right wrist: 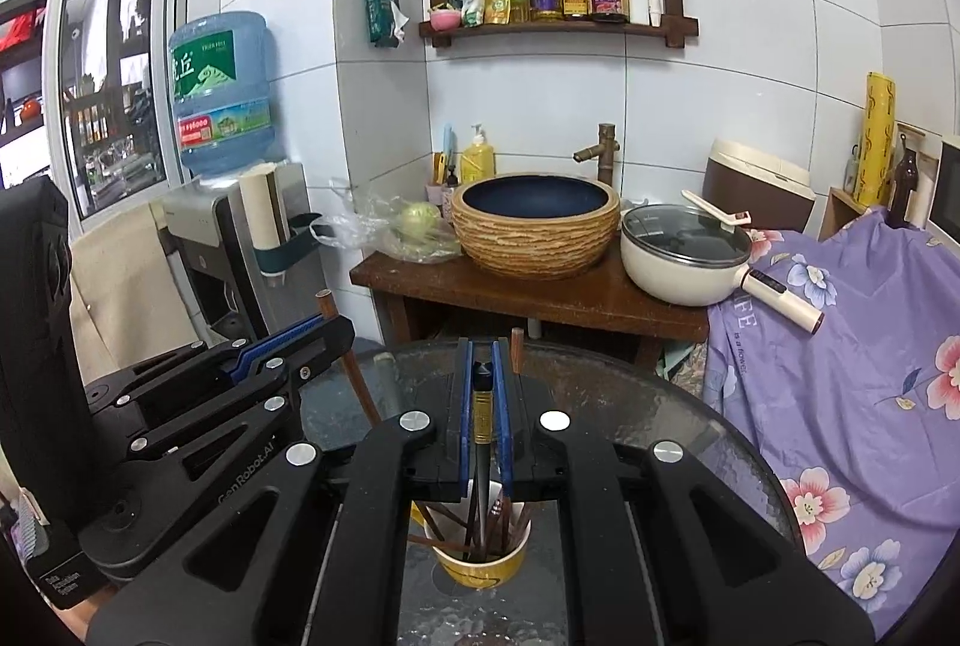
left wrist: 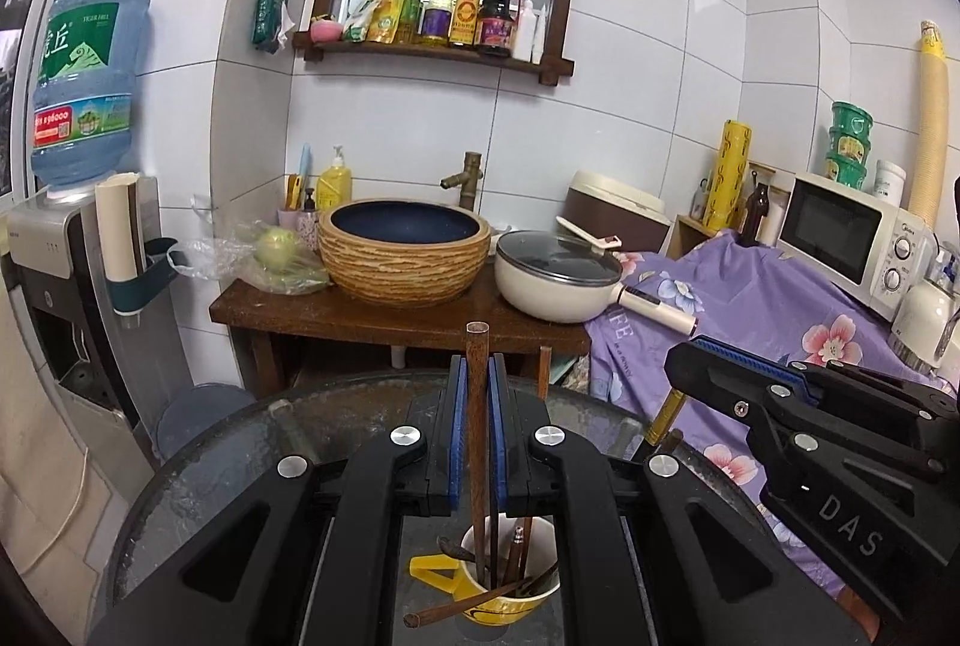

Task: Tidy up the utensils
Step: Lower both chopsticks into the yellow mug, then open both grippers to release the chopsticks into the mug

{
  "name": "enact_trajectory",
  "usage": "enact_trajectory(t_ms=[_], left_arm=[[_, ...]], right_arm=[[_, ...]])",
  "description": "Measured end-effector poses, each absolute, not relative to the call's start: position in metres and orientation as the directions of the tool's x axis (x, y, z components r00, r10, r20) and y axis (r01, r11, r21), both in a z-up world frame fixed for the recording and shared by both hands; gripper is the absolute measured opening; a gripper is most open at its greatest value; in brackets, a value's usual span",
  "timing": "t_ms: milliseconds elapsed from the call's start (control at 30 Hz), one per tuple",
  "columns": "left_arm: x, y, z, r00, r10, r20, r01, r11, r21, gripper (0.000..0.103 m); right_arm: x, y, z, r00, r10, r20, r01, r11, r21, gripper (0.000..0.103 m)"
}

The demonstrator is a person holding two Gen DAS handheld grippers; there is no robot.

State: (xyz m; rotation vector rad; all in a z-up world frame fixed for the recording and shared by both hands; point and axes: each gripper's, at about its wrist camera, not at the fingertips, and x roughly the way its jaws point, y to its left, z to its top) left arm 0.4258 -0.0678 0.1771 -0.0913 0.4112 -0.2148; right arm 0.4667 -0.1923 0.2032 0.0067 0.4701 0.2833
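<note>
Both my grippers clenched, each on one stick. Left gripper (left wrist: 477, 376) pinches a brown chopstick (left wrist: 477, 406) between its blue pads; right gripper (right wrist: 483, 364) pinches a black chopstick (right wrist: 482, 418) with a gold band. Each stick stands close to upright, long axis running from above the jaws down toward the cup (left wrist: 510, 595), which sits on the glass table (left wrist: 198, 472) directly below both pairs of jaws, other utensils already leaning inside it. Lower ends look to be at or inside the cup mouth; cannot tell whether they touch bottom. Right gripper sits just beside the left, neither clearly nearer the cup. My read: what remains is straight down, then release.
</note>
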Motion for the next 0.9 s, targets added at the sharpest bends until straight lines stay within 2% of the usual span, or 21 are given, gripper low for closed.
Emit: enact_trajectory(t_ms=[467, 800, 833, 900], left_arm=[[0.431, -0.069, 0.138, 0.858, -0.216, -0.466, 0.173, 0.976, -0.134, 0.007], [0.429, -0.064, 0.132, 0.863, -0.201, -0.464, 0.158, 0.979, -0.129, 0.007], [0.428, -0.064, 0.133, 0.866, -0.197, -0.46, 0.154, 0.98, -0.129, 0.008], [0.424, -0.064, 0.136, 0.876, -0.185, -0.445, 0.144, 0.982, -0.124, 0.018]], right_arm=[[0.461, -0.189, 0.157, 0.823, 0.267, -0.501, -0.272, 0.96, 0.065, 0.008], [0.459, -0.188, 0.152, 0.829, 0.263, -0.494, -0.269, 0.961, 0.06, 0.008], [0.46, -0.19, 0.152, 0.832, 0.26, -0.49, -0.265, 0.962, 0.06, 0.008], [0.458, -0.191, 0.154, 0.839, 0.253, -0.481, -0.259, 0.964, 0.055, 0.008]])
